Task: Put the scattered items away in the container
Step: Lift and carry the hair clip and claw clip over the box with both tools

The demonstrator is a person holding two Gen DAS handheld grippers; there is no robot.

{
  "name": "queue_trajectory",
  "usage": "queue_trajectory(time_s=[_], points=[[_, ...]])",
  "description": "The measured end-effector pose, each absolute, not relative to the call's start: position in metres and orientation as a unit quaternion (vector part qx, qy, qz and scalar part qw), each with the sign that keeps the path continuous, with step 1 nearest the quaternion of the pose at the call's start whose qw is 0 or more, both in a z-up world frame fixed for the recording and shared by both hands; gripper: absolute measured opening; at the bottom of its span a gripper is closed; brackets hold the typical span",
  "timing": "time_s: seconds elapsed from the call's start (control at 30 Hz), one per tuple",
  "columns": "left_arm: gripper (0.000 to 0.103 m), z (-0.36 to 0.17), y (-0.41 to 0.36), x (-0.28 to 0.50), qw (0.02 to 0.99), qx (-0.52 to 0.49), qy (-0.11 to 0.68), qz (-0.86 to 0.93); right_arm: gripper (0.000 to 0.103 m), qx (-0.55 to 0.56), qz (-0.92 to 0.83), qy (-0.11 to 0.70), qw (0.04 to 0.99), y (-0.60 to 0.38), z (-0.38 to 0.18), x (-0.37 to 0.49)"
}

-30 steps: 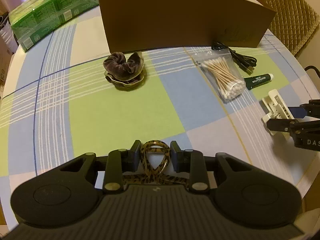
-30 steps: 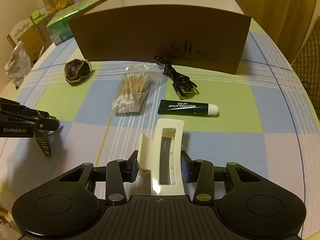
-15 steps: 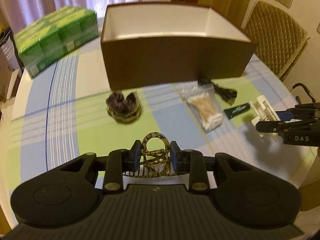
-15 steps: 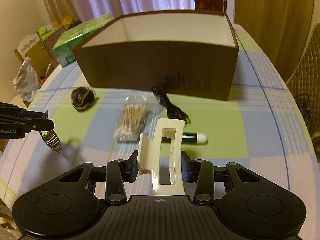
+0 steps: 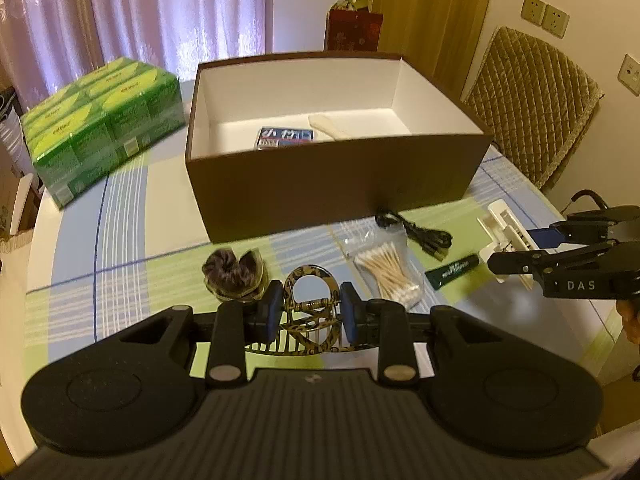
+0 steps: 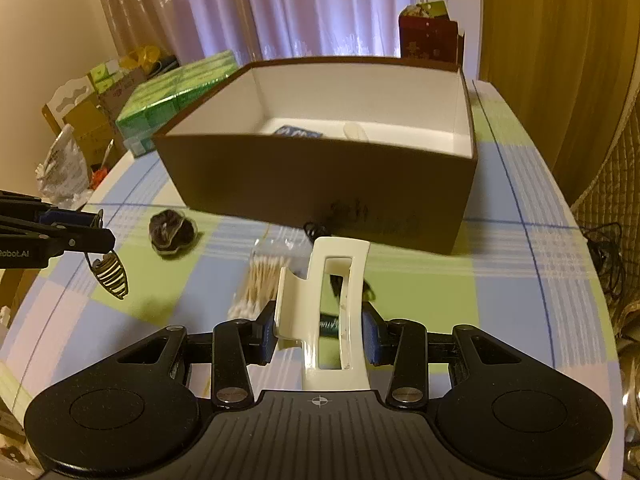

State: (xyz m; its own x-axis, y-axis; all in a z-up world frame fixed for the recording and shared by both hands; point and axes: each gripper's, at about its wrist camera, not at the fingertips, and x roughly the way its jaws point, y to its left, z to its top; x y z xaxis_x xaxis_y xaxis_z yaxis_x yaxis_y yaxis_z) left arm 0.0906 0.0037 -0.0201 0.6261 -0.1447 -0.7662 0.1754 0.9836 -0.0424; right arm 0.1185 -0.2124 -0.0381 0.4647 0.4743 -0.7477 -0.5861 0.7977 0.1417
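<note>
Two grippers are in view, each gripping one hair claw. The left gripper (image 5: 308, 312), at the bottom centre of its own view, has its jaws nearly closed on a leopard-print claw clip (image 5: 310, 314). The right gripper (image 6: 319, 332) pinches a cream claw clip (image 6: 334, 308) that stands upright between its pads. Both clips hang above the checked tablecloth (image 5: 132, 264), short of the box.

One open brown box (image 5: 320, 184) fills the upper middle of both views. Two things lie on its white floor: a blue packet (image 5: 285, 138) and a pale item (image 5: 329, 127). The rest of the floor is bare.

Four loose items lie on the cloth in front of the box's near wall:
- one dark scrunchie (image 5: 234, 274), left of centre
- one bag of cotton swabs (image 5: 390, 270), right of centre
- one black cable (image 5: 416, 234), just beside the box wall
- one green tube (image 5: 452, 271), lower right, near the right gripper's tip

One green multipack of tissues (image 5: 100, 128) sits at the upper left, well apart from the box. A quilted chair back (image 5: 532, 108) stands beyond the table's right edge. The cloth at the lower left of the left wrist view is open.
</note>
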Motion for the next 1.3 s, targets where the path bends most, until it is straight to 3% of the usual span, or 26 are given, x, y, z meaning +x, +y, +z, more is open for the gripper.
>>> queue_trajectory(time_s=[0.77, 1.3], points=[[0.025, 0.026, 0.004, 0.13, 0.922, 0.039, 0.372, -0.101, 0.044, -0.04, 0.344, 0.38, 0.858, -0.22, 0.0, 0.167], [0.025, 0.047, 0.003, 0.226, 0.927, 0.086, 0.347, -0.114, 0.044, -0.047, 0.367, 0.326, 0.87, -0.19, 0.038, 0.256]])
